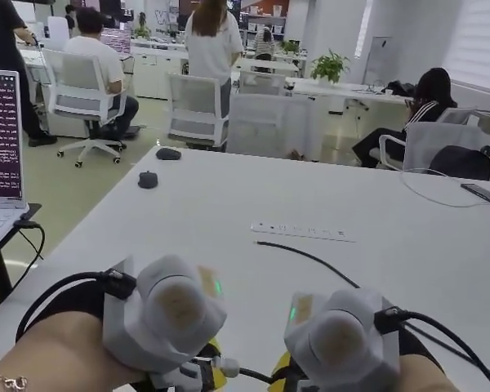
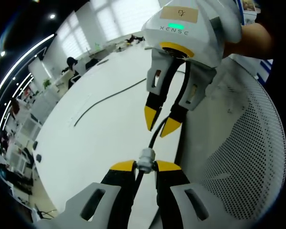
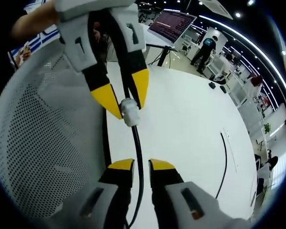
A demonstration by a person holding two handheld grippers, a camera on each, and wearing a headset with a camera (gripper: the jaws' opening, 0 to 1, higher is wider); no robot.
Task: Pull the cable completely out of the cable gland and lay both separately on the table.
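Two grippers meet tip to tip at the near edge of the white worktop [image 1: 351, 204]. The left gripper [image 2: 145, 167] has its jaws closed onto the pale cable gland [image 2: 145, 158], which sits pinched between the yellow tips. The black cable [image 3: 137, 143] comes out of the gland and runs straight into the right gripper [image 3: 141, 165]. Its jaws are drawn in to a narrow slit with the cable clamped between them. Gland and cable are joined, held between the two grippers with a short stretch of cable showing between the tips. Farther out a thin black lead [image 1: 310, 257] lies loose on the worktop; whether it belongs to the same cable cannot be told. A white mesh panel [image 2: 238, 143] stands just beside the grippers. A laptop [image 1: 0, 139] sits off to the left.
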